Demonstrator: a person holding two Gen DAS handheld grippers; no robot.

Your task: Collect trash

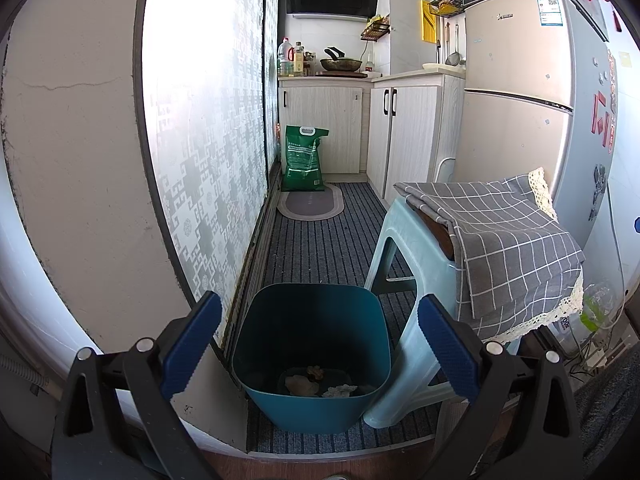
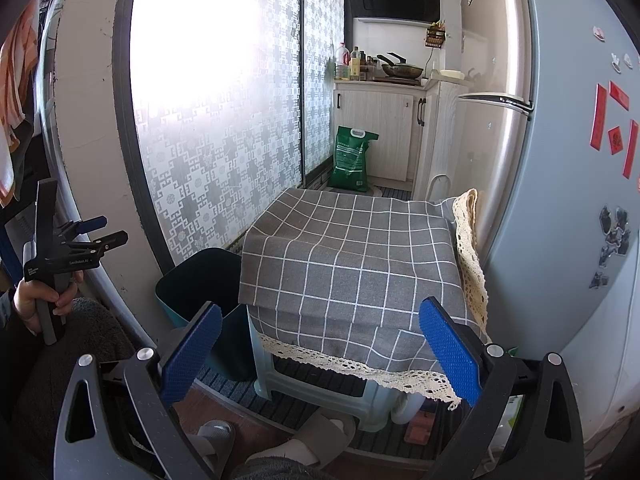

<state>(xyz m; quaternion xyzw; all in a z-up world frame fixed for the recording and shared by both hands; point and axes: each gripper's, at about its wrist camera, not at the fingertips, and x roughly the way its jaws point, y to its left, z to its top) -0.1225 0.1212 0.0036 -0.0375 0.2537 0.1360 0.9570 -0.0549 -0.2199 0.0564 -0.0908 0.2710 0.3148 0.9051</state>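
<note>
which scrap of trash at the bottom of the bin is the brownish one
In the teal plastic bin, the small crumpled brown scrap lying farthest back; the two paler scraps lie in front of it.

The left gripper [image 1: 320,344] was held with its jaws wide apart and nothing between them, low in the frame, above a teal bin [image 1: 316,360]. Crumpled scraps [image 1: 316,384] were seen at the bin's bottom. Just right of the bin, a pale stool [image 1: 404,248] was draped with a grey checked cloth [image 1: 508,240].
</note>
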